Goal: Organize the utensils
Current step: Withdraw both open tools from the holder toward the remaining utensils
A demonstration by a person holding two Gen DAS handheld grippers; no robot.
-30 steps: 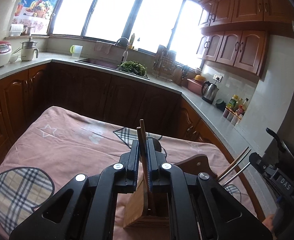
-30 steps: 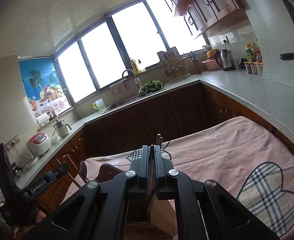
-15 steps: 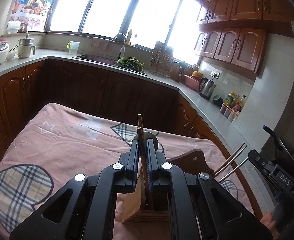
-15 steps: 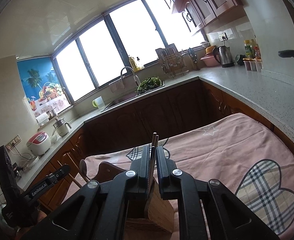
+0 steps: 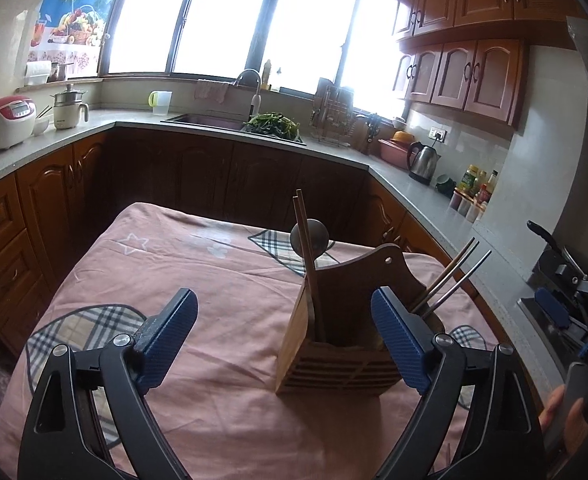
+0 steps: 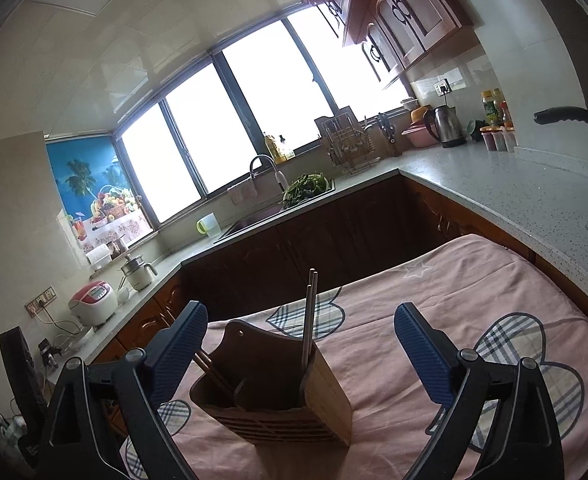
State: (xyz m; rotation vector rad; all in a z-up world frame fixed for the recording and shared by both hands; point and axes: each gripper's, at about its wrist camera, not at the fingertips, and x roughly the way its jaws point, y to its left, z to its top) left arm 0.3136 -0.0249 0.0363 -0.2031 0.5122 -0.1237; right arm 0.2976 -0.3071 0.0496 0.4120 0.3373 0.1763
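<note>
A wooden utensil holder [image 5: 334, 344] stands on the pink tablecloth [image 5: 197, 272]. Wooden chopsticks [image 5: 306, 248] and a dark spoon [image 5: 309, 237] stand in its left compartment; metal chopsticks [image 5: 452, 276] lean out of its right side. My left gripper [image 5: 283, 320] is open and empty, jaws wide on either side of the holder. In the right wrist view the holder [image 6: 277, 392] holds metal chopsticks [image 6: 309, 312] and wooden chopsticks [image 6: 213, 372]. My right gripper [image 6: 300, 340] is open and empty just above it.
Grey kitchen counters [image 5: 334, 152] wrap around the table, with a sink, greens [image 5: 271, 123], a kettle [image 5: 424, 160], a rice cooker [image 5: 7, 120] and bottles. The other gripper and hand show at the right edge [image 5: 566, 320] of the left wrist view.
Both grippers were shut on chopsticks over the holder; both have opened wide and drawn back. The chopsticks now stand in the holder.
</note>
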